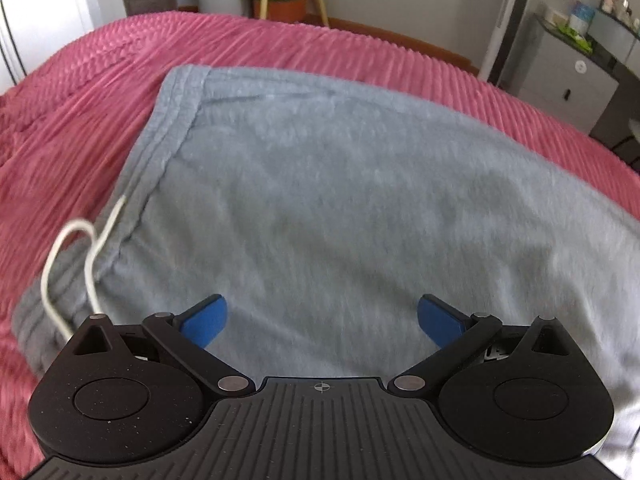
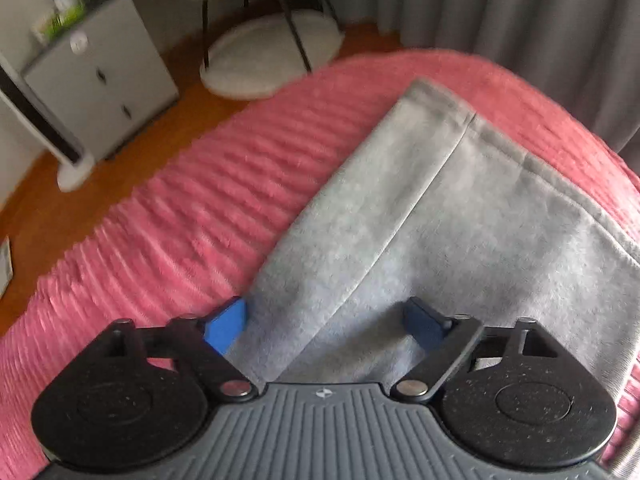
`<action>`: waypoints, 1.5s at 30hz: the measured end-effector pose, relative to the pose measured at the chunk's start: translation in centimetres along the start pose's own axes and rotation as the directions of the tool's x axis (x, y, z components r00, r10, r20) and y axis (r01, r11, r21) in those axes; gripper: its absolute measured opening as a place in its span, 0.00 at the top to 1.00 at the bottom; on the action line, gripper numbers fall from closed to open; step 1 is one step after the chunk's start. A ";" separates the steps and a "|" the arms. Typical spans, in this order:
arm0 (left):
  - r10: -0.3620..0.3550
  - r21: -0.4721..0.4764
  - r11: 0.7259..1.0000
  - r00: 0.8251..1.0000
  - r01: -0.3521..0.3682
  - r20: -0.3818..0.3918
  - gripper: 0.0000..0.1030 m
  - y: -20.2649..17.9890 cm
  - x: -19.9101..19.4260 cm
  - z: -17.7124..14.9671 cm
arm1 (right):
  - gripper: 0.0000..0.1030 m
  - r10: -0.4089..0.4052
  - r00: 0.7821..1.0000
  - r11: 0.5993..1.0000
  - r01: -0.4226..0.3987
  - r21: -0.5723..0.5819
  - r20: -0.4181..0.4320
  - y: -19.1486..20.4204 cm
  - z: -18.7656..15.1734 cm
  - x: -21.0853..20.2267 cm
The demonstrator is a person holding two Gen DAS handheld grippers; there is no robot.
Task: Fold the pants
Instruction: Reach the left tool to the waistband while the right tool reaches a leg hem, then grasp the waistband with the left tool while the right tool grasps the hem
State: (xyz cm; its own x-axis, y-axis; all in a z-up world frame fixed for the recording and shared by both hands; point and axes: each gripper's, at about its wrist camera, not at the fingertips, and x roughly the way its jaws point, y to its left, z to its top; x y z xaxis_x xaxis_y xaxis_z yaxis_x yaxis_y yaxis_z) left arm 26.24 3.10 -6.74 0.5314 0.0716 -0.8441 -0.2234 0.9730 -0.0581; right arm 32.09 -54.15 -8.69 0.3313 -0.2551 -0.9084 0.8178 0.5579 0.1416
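Surface: a bed under a pink ribbed plush blanket [image 1: 80,92], seen from both my wrist views.
Task item: light grey fleece pants [image 1: 320,184], lying flat on the blanket, spread across the middle of the bed.
Waistband: gathered grey elastic waistband [image 1: 160,140] along the left edge of the pants in my left view, running from far to near.
Drawstring: thin white cord [image 1: 68,264] looping off the waistband's near end onto the grey cloth and the blanket.
Leg end: in my right view the hemmed cuff of a pant leg [image 2: 436,100] points away from me, one layer lying over another with a long straight edge between them.
Left fingers [image 1: 320,320]: spread wide above the grey fabric, blue pads [image 1: 206,324] well apart, nothing held.
Right fingers [image 2: 324,324]: parted, blue pads either side of the near edge of the pants; the left pad [image 2: 226,330] sits just at the cloth's border with the blanket. I cannot tell whether either pad touches the fabric; nothing is gripped.
Surroundings: grey cabinet [image 2: 100,80], white round rug [image 2: 272,56], grey curtains [image 2: 500,12], wooden floor [image 2: 160,92].
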 end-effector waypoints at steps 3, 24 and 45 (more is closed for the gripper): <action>-0.069 -0.105 0.992 0.997 0.073 0.040 0.00 1.7 0.8 3.9 | 0.69 0.038 0.998 0.999 -0.036 -0.037 0.059 -1.0 -0.7 -0.6; -0.222 -0.468 0.877 0.955 0.107 -0.198 0.30 -0.9 12.6 15.8 | 0.79 0.240 0.968 0.958 -0.224 -0.179 0.074 -4.7 -1.7 -1.0; -0.403 -0.419 0.832 0.915 0.363 -0.006 0.91 7.1 0.1 9.7 | 0.95 0.514 0.844 0.858 -0.510 -0.070 0.154 -15.4 -4.7 -10.1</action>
State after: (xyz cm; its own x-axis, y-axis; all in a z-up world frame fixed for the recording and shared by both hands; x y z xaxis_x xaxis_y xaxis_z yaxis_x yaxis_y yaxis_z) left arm 32.58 12.15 -2.05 0.5711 -0.3276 -0.7527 -0.3357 0.7435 -0.5783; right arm 13.92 -56.48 -3.58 0.7725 -0.0504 -0.6330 0.4997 0.6634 0.5570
